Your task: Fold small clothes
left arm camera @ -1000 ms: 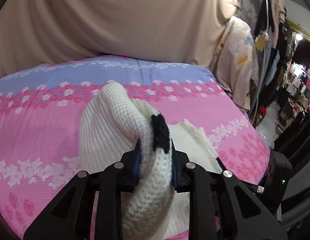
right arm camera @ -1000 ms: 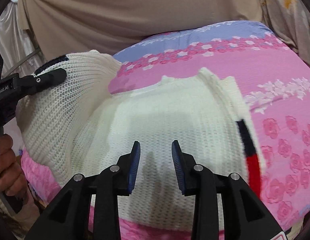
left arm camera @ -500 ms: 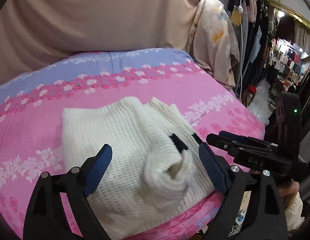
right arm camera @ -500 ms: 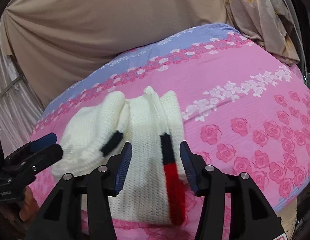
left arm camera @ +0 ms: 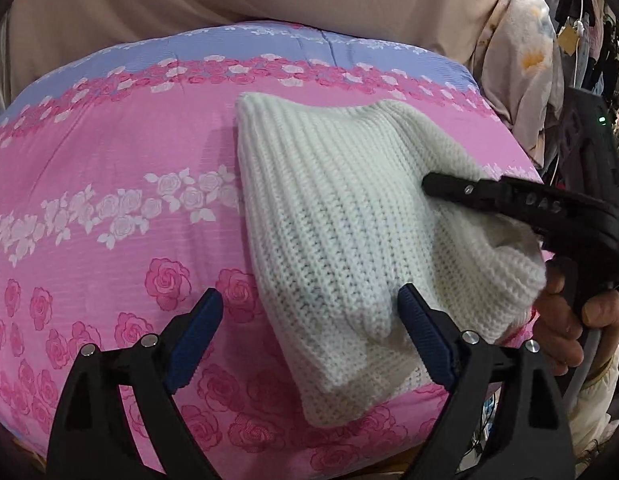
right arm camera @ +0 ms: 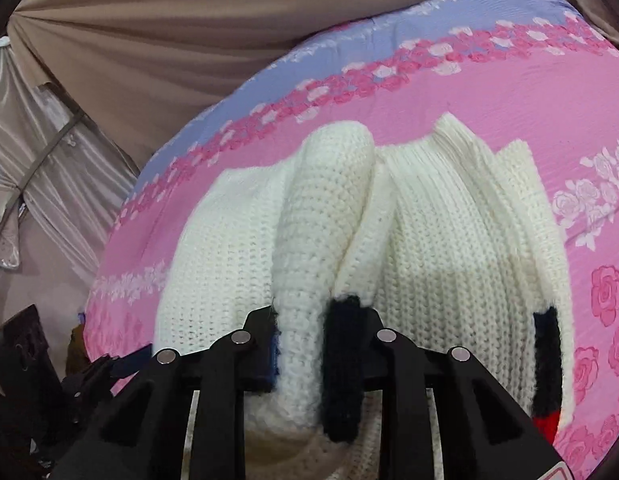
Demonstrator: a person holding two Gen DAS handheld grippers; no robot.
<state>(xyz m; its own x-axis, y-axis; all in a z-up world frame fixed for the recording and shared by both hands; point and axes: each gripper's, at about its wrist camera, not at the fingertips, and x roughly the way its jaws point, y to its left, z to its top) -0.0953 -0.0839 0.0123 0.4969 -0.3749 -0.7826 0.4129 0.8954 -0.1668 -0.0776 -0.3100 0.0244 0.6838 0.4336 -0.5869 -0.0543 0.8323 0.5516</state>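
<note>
White knit on pink roses

The white sweater (right arm camera: 449, 248) has black-and-red cuffs (right arm camera: 546, 364); the bedcover (left arm camera: 109, 208) is pink and lilac with rose bands.

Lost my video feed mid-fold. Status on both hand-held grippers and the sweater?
Left hand-held gripper open, empty, low over white sweater. Right hand-held gripper just closed, clamped on black-cuffed sleeve. Sweater partly folded on pink floral cover. Nothing in the way.

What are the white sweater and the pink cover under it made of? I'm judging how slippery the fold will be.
White knitted sweater: chunky yarn, probably wool or acrylic; visible ribbed stitches, matte and fuzzy. Pink rose-printed cover: thin woven fabric with fine crinkled lines, matte; fibre unclear.
</note>
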